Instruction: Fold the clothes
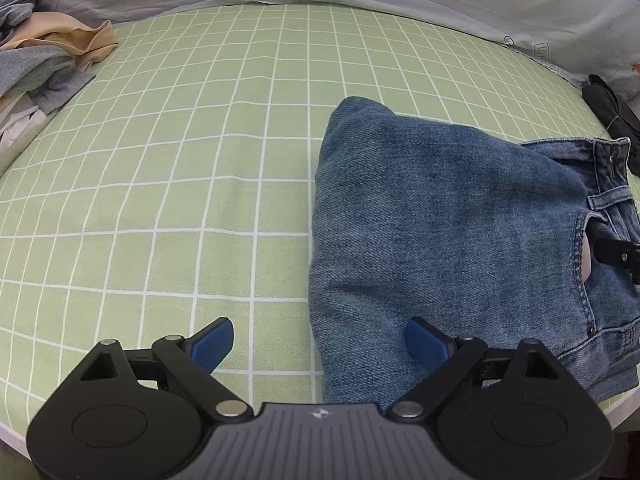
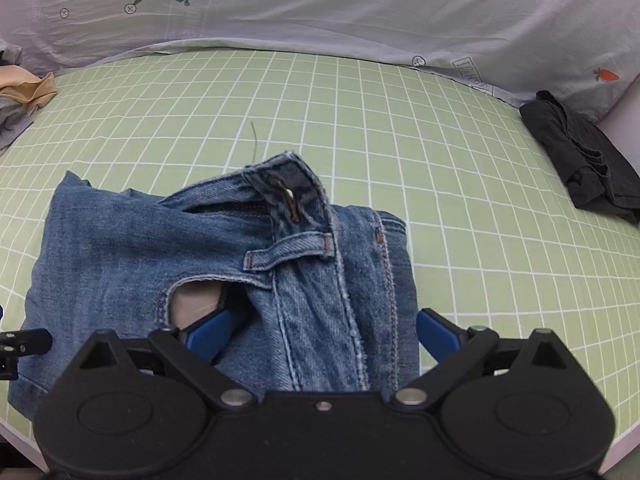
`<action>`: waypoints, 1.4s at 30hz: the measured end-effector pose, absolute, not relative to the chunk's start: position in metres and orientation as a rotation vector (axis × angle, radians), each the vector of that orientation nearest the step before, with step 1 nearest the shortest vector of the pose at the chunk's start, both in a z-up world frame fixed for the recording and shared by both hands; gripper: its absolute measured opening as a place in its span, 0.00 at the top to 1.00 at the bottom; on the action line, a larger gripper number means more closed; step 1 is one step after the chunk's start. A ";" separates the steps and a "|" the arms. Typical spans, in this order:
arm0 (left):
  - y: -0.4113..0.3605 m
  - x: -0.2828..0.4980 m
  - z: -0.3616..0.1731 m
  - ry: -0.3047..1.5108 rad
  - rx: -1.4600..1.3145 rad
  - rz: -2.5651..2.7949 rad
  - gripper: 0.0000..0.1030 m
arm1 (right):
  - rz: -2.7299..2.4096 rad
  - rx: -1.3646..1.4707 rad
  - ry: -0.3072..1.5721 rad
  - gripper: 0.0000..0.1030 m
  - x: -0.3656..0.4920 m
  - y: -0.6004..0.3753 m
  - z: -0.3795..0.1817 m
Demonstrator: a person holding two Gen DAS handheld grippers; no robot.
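Note:
Folded blue jeans (image 1: 448, 216) lie on the green checked bedsheet (image 1: 168, 184), waistband to the right. My left gripper (image 1: 320, 344) stands open over the jeans' left folded edge, its right finger on the denim and its left finger over the sheet. In the right wrist view the jeans (image 2: 208, 248) fill the foreground with button, belt loop and pocket opening showing. My right gripper (image 2: 322, 330) is open astride the waistband end, left finger at the pocket opening, right finger just past the jeans' right edge. The right gripper's tip (image 1: 618, 254) shows at the far right of the left view.
A heap of grey and beige clothes (image 1: 44, 60) sits at the far left of the bed. A folded black garment (image 2: 584, 160) lies at the far right. A pale duvet with carrot prints (image 2: 320, 4) runs along the back. The bed's near edge is right below both grippers.

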State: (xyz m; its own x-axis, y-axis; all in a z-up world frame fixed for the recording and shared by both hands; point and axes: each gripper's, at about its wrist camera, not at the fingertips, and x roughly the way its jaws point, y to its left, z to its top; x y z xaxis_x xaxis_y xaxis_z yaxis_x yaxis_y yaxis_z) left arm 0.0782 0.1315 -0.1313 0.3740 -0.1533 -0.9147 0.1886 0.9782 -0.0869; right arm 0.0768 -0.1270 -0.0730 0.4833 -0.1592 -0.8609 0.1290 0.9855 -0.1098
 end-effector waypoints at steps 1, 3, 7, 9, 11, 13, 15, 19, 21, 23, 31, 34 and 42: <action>0.131 0.081 -0.134 1.172 0.040 -0.235 0.07 | -0.197 -0.029 1.066 0.03 0.078 -0.131 -0.078; 0.129 0.087 -0.138 1.180 0.056 -0.262 0.04 | -0.214 0.014 1.087 0.00 0.079 -0.141 -0.088; 0.128 0.094 -0.143 1.191 0.068 -0.329 0.02 | -0.202 0.125 1.104 0.00 0.080 -0.159 -0.105; 0.128 0.098 -0.147 1.198 0.066 -0.359 0.01 | -0.179 0.179 1.104 0.00 0.080 -0.167 -0.114; 0.126 0.101 -0.149 1.198 0.062 -0.383 0.01 | -0.157 0.234 1.104 0.00 0.080 -0.176 -0.120; 0.124 0.104 -0.151 1.195 0.062 -0.406 0.00 | -0.135 0.285 1.102 0.00 0.080 -0.183 -0.125; 0.120 0.105 -0.152 1.186 0.075 -0.431 0.00 | -0.121 0.304 1.093 0.00 0.079 -0.182 -0.124; 0.113 0.107 -0.149 1.163 0.050 -0.496 0.07 | -0.094 0.343 1.074 0.03 0.078 -0.179 -0.123; 0.104 0.103 -0.146 1.145 0.038 -0.541 0.26 | -0.081 0.363 1.064 0.17 0.077 -0.178 -0.122; 0.099 0.102 -0.143 1.129 0.032 -0.545 0.38 | -0.069 0.376 1.053 0.34 0.075 -0.176 -0.120; 0.066 0.098 -0.102 1.017 -0.020 -0.568 0.75 | -0.026 0.375 0.899 0.71 0.048 -0.202 -0.079; 0.019 0.099 -0.088 0.972 -0.030 -0.601 0.75 | -0.060 0.417 0.838 0.72 0.040 -0.236 -0.065; -0.168 0.114 -0.058 0.850 -0.069 -0.686 0.76 | -0.153 0.419 0.682 0.72 0.033 -0.407 -0.043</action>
State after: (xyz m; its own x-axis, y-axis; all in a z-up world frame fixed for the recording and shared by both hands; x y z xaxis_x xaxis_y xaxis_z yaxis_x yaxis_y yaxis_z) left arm 0.1139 -0.1677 -0.0583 0.4601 -0.5837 -0.6690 0.5308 0.7849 -0.3197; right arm 0.0329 -0.4073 -0.0429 0.7690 -0.0017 -0.6393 0.2719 0.9059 0.3247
